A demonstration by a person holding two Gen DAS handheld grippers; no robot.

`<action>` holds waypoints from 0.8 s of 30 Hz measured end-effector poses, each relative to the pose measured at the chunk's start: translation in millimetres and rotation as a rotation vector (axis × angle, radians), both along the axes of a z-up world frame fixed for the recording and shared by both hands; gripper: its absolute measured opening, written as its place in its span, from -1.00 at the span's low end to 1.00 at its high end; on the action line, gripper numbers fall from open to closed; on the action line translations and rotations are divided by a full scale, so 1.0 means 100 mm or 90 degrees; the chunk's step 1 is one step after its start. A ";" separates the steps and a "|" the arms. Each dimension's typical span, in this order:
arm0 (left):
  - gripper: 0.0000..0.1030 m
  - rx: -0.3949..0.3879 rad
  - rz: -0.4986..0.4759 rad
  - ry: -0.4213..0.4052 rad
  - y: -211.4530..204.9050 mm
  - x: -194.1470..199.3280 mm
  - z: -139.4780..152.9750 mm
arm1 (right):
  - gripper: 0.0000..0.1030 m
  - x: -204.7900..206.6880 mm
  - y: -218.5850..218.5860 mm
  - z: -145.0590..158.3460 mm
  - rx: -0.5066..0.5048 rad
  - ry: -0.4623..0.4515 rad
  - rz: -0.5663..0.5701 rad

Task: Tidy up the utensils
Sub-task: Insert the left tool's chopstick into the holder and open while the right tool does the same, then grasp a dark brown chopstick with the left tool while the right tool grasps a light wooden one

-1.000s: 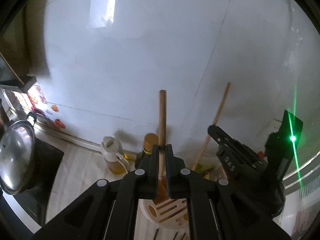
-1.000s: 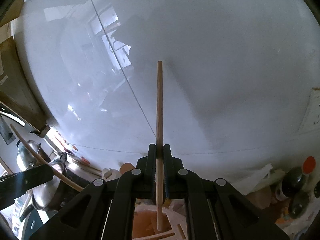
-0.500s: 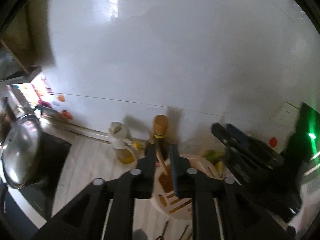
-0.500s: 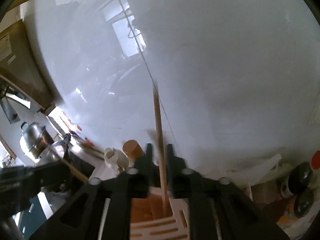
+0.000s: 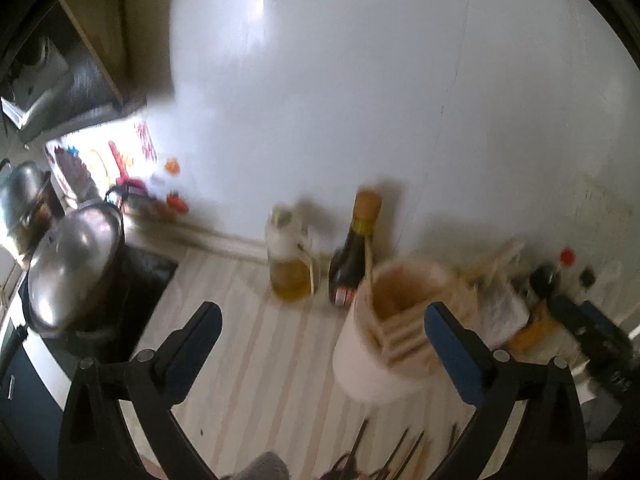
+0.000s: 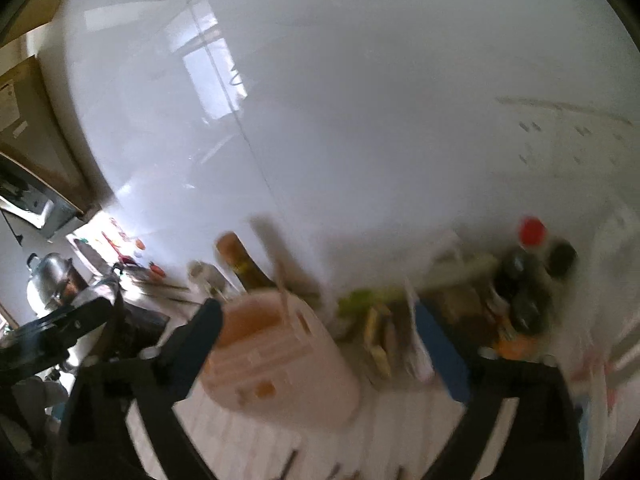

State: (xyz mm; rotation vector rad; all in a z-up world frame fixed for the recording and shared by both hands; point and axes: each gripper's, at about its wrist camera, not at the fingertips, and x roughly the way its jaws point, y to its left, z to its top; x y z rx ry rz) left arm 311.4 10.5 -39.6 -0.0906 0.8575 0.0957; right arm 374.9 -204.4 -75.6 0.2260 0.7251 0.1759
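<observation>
Both claws now opening, sticks released into holder (image 5: 384,320), oil jug (image 5: 289,258) clear only in left view

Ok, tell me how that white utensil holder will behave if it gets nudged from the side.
The utensil holder stands tall on a fairly narrow base, so a high push would probably tip it rather than slide it. It looks like light, slotted plastic and holds only a thin wooden stick, so it likely moves easily. The striped counter looks smooth, so it may skid.
</observation>
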 end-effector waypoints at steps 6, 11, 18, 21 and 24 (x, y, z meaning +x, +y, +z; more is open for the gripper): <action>1.00 0.039 -0.016 0.103 -0.13 -0.25 -0.70 | 0.98 -0.42 -0.30 -0.50 -0.041 0.084 -0.048; 1.00 0.073 -0.030 0.185 -0.27 -0.41 -1.28 | 0.41 -0.62 -0.49 -1.08 -0.057 0.191 -0.069; 0.86 0.088 -0.042 0.270 -0.34 -0.50 -1.91 | -0.03 -0.83 -0.59 -1.91 -0.062 0.326 -0.060; 0.57 0.081 -0.059 0.310 -0.38 -0.54 -2.16 | -0.20 -0.92 -0.63 -2.21 -0.052 0.374 -0.052; 0.35 0.075 -0.082 0.339 -0.43 -0.54 -2.35 | -0.31 -1.03 -0.68 -2.45 -0.043 0.416 -0.047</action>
